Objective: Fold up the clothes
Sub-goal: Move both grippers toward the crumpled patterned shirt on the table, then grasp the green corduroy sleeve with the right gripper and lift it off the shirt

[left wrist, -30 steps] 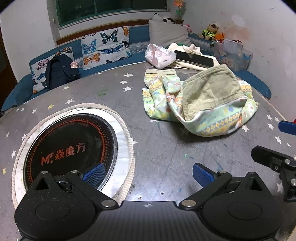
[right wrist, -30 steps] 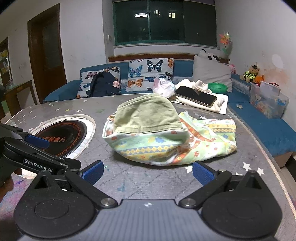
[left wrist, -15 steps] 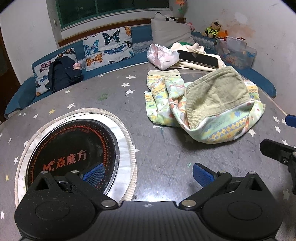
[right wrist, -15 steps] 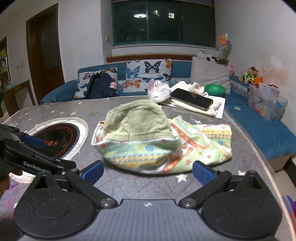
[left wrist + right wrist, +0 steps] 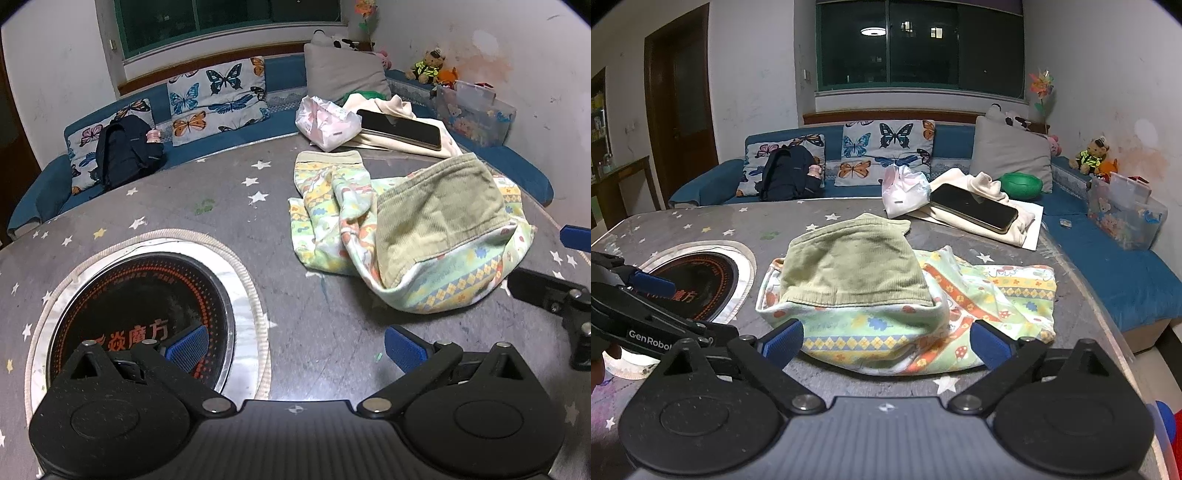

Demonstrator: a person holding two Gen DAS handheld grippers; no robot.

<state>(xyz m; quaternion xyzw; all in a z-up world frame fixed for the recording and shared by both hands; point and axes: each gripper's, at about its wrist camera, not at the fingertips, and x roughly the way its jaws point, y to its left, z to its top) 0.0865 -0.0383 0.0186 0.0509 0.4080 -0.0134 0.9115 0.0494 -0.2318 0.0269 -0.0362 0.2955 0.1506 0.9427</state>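
Observation:
A crumpled pale-green patterned garment (image 5: 436,284) with an olive corduroy part (image 5: 439,210) on top lies on the grey star-print table (image 5: 207,192). It also shows in the right wrist view (image 5: 997,291), with the corduroy part (image 5: 849,269) to the left. My left gripper (image 5: 295,345) is open and empty, above the table short of the garment's near-left edge. My right gripper (image 5: 886,339) is open and empty, its blue pads either side of the garment's near hem. The right gripper's fingers (image 5: 546,291) show at the left view's right edge.
A round induction cooker (image 5: 136,314) is set into the table on the left. A phone (image 5: 399,127) on cream cloth and a white plastic bag (image 5: 325,122) sit at the table's far side. A blue sofa (image 5: 1108,266) with cushions and a backpack (image 5: 786,173) surrounds the table.
Both grippers have moved forward toward the garment, which now looks larger and closer in both views. The right gripper's pads now flank its near hem. Both stay open.

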